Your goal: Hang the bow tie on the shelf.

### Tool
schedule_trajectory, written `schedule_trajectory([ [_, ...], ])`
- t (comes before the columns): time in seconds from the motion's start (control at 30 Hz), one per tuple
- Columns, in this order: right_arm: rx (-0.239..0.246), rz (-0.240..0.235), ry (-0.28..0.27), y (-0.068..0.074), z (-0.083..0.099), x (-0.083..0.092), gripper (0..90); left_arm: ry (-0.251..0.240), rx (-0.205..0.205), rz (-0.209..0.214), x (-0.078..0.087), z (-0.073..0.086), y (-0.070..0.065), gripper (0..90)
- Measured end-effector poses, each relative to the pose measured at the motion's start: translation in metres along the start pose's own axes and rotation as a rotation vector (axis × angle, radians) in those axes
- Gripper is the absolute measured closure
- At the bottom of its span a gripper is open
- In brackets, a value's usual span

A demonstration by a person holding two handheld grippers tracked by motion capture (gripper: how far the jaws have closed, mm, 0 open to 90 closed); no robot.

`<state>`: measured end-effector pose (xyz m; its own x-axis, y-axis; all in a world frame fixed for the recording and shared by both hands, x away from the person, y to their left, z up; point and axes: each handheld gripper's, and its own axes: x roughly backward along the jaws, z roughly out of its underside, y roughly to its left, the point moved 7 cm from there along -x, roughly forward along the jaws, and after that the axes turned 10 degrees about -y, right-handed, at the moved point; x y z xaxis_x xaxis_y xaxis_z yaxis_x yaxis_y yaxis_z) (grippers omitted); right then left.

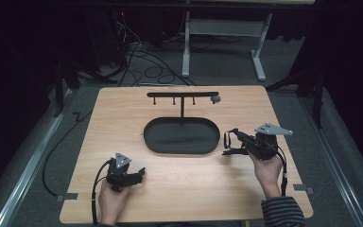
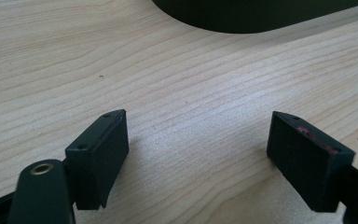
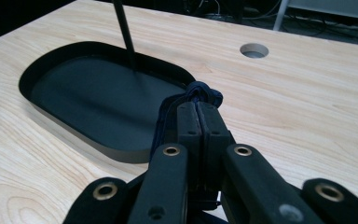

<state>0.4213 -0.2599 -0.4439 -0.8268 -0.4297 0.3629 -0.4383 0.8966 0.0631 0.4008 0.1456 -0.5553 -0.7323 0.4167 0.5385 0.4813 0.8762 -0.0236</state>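
Pinching a limp, light dark band (image 3: 200,93) by its loop, the right tool (image 3: 199,108) clenches it, while the left tool (image 2: 198,154) sits released over the surface (image 2: 191,93).

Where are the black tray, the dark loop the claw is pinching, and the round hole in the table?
black tray (image 1: 182,137): high view, its flat floor.
dark loop (image 3: 199,91): right gripper view, its bunched top.
round hole (image 3: 254,50): right gripper view, its middle.

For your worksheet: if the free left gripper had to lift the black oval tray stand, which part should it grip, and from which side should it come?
A judgement: the left gripper, open, would best grip the thin upright post of the tray stand, from the side, below the crossbar. The post fits between jaws; the low oval rim is wide and sits flat on the table.
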Motion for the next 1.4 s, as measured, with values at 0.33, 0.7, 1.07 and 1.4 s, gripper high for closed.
schedule_trajectory([
  [0.33,0.008,-0.038,-0.012,0.011,-0.008,-0.002,90.0,0.000,-0.001,0.001,0.000,0.000,0.000,21.1],
  [0.7,0.014,-0.065,-0.016,0.016,-0.013,-0.006,90.0,0.000,-0.001,0.002,0.000,0.000,0.000,21.0],
  [1.07,0.023,-0.087,-0.022,0.021,-0.024,-0.012,90.0,0.001,-0.001,0.002,0.000,0.000,0.000,21.0],
  [1.4,0.038,-0.102,-0.033,0.023,-0.038,-0.015,90.0,0.002,-0.002,0.002,0.000,0.000,0.000,21.0],
])
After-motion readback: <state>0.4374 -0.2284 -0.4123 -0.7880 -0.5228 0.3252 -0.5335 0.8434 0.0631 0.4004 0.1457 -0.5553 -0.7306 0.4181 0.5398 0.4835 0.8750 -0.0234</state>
